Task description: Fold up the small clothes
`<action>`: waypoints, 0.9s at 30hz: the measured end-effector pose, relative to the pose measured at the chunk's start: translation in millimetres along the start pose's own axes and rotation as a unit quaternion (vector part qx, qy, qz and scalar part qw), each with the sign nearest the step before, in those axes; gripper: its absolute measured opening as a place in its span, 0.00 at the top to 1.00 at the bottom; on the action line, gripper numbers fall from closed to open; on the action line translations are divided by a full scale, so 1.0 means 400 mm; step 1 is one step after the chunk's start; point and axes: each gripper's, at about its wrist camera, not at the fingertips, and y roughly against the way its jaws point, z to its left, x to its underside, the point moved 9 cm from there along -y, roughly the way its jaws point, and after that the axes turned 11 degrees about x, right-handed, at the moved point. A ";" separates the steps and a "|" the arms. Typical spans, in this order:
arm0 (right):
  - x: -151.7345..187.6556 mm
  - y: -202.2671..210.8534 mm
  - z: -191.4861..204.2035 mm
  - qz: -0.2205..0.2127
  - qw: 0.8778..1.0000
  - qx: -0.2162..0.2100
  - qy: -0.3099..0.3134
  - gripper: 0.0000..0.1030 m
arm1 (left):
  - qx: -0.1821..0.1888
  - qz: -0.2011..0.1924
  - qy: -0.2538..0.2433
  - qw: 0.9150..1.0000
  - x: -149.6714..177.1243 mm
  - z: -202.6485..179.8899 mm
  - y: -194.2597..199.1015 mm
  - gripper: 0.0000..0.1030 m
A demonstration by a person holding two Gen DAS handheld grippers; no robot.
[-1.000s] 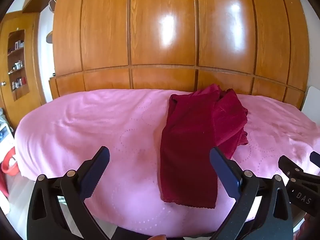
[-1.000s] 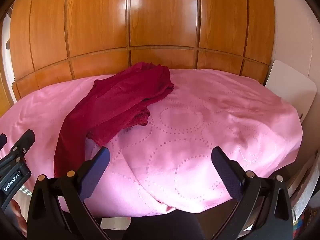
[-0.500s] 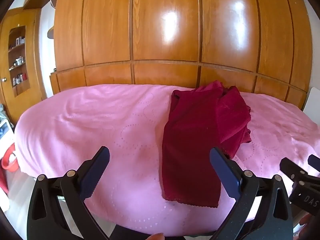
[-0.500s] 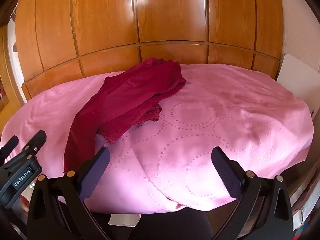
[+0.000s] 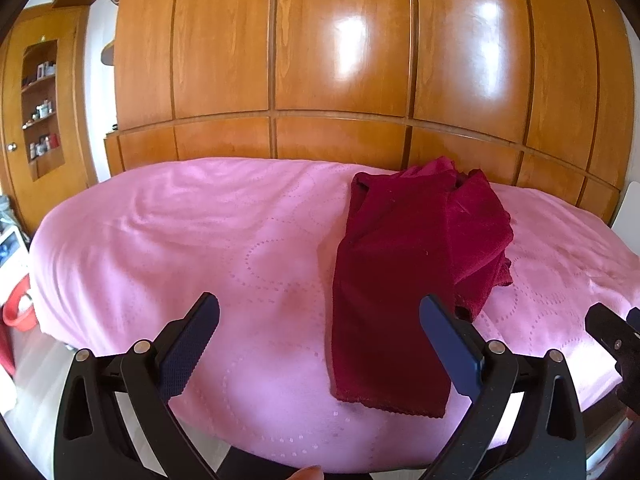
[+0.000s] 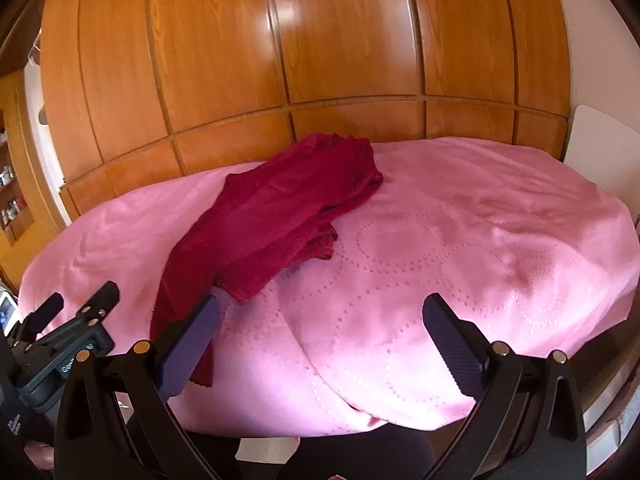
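A dark red garment (image 5: 404, 264) lies rumpled on a table covered with a pink cloth (image 5: 180, 240). One long leg reaches the near edge; the rest is bunched at the back right. In the right wrist view the garment (image 6: 280, 220) lies left of centre. My left gripper (image 5: 320, 328) is open and empty, held before the near edge, its right finger over the garment's lower leg. My right gripper (image 6: 320, 332) is open and empty, over the pink cloth (image 6: 460, 248) to the right of the garment.
A glossy wooden wardrobe (image 5: 340, 60) stands behind the table. A wooden shelf niche (image 5: 42, 108) with small bottles is at the far left. A white board (image 6: 600, 156) leans at the right. A red tub (image 5: 18, 308) sits on the floor, left.
Both grippers have moved a little forward and up toward the table; the garment now sits lower and larger in both views. The garment has not moved. Both stay open.
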 end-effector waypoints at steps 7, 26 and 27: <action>0.011 -0.018 -0.017 0.020 1.000 0.002 -0.018 0.02 | 0.000 0.002 0.004 1.000 -0.008 0.004 -0.003 0.04; 0.018 -0.037 -0.030 0.031 0.999 -0.009 -0.034 0.02 | 0.002 0.009 0.014 1.000 -0.007 0.020 -0.007 0.04; 0.018 -0.036 -0.030 0.031 0.999 -0.009 -0.034 0.02 | 0.003 0.010 0.015 1.000 -0.006 0.020 -0.008 0.04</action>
